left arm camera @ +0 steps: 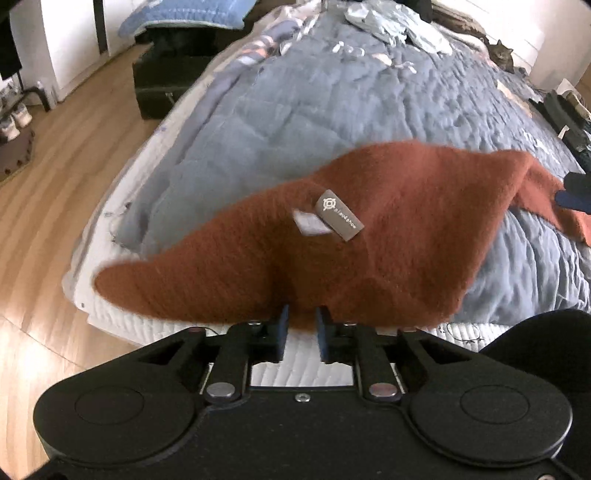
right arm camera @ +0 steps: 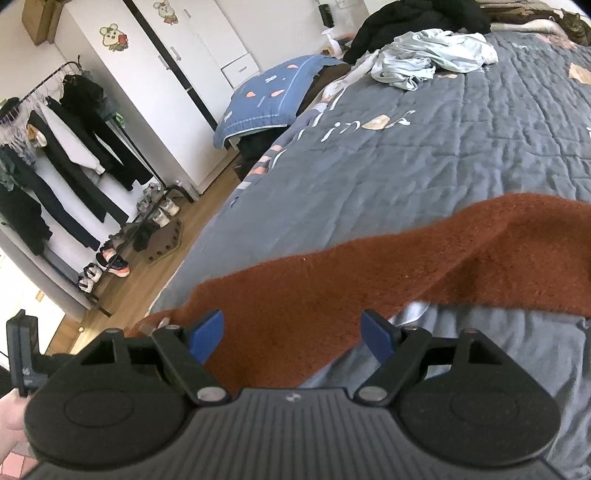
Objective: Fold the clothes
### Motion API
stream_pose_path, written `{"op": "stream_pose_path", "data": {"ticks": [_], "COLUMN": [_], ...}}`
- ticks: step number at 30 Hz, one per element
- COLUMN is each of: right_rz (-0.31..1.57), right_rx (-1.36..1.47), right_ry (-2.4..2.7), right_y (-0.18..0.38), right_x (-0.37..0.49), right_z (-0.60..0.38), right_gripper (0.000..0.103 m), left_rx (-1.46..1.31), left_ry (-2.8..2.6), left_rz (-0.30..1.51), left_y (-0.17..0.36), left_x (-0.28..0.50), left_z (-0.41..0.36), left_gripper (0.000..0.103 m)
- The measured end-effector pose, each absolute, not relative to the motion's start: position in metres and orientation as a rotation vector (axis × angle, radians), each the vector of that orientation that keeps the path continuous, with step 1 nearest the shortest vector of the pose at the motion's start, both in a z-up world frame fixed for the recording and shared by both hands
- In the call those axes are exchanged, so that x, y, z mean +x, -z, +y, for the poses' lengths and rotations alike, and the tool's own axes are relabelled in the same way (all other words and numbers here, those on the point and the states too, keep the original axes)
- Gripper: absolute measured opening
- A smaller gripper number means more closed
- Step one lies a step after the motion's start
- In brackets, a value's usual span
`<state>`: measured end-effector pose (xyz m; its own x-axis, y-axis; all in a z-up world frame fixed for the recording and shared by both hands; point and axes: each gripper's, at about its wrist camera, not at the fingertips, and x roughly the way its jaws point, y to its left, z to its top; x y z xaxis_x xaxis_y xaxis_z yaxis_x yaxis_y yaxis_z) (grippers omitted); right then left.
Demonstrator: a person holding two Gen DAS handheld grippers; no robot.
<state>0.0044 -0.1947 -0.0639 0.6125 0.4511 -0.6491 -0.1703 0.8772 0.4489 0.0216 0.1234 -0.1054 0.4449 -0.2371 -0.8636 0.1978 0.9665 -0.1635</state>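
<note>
A rust-brown fuzzy sweater [left arm camera: 388, 221] lies across the near end of the bed, its grey neck label [left arm camera: 340, 214] facing up. My left gripper [left arm camera: 303, 326] is at the sweater's near edge, and a bunch of the fabric fills the narrow gap between its blue pads. In the right wrist view the sweater [right arm camera: 406, 258] stretches away to the right. My right gripper [right arm camera: 293, 332] stands wide open over it. Fabric lies between its fingers, but the pads do not touch it.
A grey-blue quilt [left arm camera: 332, 103] covers the bed, with white mattress showing at the near edge. Pale crumpled clothes [right arm camera: 432, 55] and a cat [right arm camera: 576, 22] are at the far end. A clothes rack [right arm camera: 55, 166] with shoes stands on the wooden floor to the left, beside a black box [left arm camera: 162, 85].
</note>
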Motion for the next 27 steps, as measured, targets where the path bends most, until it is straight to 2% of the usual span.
{"op": "stream_pose_path", "data": {"ticks": [1,3,4,12,18,20,22,25,27], "right_rz": [0.841,0.84,0.839,0.835,0.839,0.84,0.842,0.84,0.84], "right_rx": [0.363,0.36,0.356,0.339,0.351,0.337,0.318,0.261,0.195], "right_ry": [-0.37,-0.373,-0.374,-0.377,-0.374,-0.384,-0.397,-0.431,-0.472], "right_y": [0.063,0.062,0.062,0.059,0.058,0.058,0.058,0.056,0.054], "right_x": [0.004,0.004,0.003,0.003,0.003,0.006,0.011,0.026,0.043], "right_z": [-0.194,-0.192,-0.191,-0.188,-0.188,-0.183,-0.177,-0.158,-0.137], "right_gripper": [0.081,0.081,0.081,0.081,0.081,0.081,0.081,0.081,0.081], "left_rx": [-0.047,-0.084,-0.085,-0.031,-0.045,-0.016,-0.043,-0.071,-0.085], "left_ry": [0.267,0.274,0.271,0.28,0.317,0.31,0.306,0.296,0.286], "left_rz": [1.065,1.023,1.001,0.929,0.986,1.002,1.004,0.997,0.99], "left_y": [0.101,0.091,0.086,0.07,0.087,0.095,0.099,0.101,0.101], "left_x": [0.021,0.021,0.023,0.064,0.083,0.081,0.074,0.064,0.056], "left_z": [0.125,0.128,0.127,0.133,0.117,0.11,0.111,0.118,0.124], "left_gripper": [0.038,0.05,0.052,0.053,0.053,0.052,0.039,0.028,0.024]}}
